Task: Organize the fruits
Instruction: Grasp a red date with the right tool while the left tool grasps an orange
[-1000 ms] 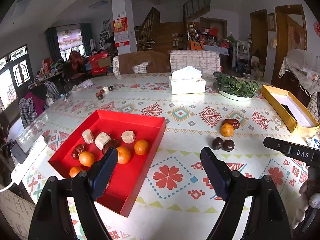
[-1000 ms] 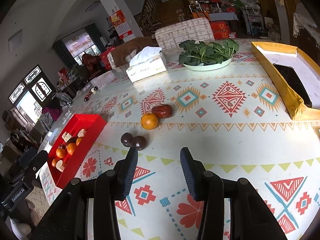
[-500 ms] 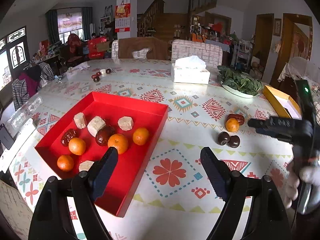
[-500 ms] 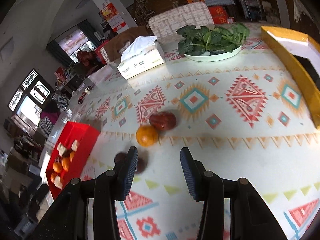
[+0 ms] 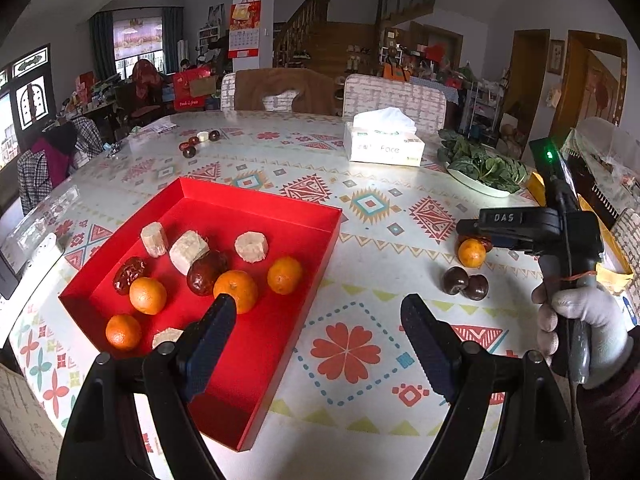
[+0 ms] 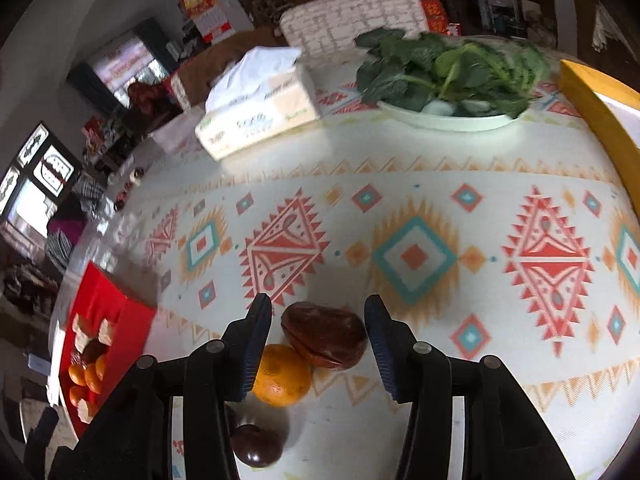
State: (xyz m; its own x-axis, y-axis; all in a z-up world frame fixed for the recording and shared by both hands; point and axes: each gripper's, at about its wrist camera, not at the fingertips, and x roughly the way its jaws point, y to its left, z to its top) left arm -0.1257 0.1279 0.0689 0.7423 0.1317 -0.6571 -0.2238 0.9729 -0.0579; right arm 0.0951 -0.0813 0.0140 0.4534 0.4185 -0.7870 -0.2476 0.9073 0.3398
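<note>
vs 1 s ago: my right hand-held gripper (image 6: 318, 316) has moved in over the loose fruit; the red date (image 6: 325, 339) was well ahead of it, now sits between the fingers. in left wrist view the right unit now shows at the right edge above the orange (image 5: 472, 253), gloved hand (image 5: 580, 320) on its handle. left hand-held gripper (image 5: 316, 320) barely shifted.

right: jaws partly apart & opening, date between them, pads not pressing on it as far as i can see. orange touches the date on its near-left side; two dark round fruits (image 5: 466, 283) just nearer, on the surface (image 5: 380, 216).

left: jaws wide, released, nothing between; hangs over the near edge of the red tray (image 5: 280, 344), which holds oranges, dates & pale chunks.
</note>
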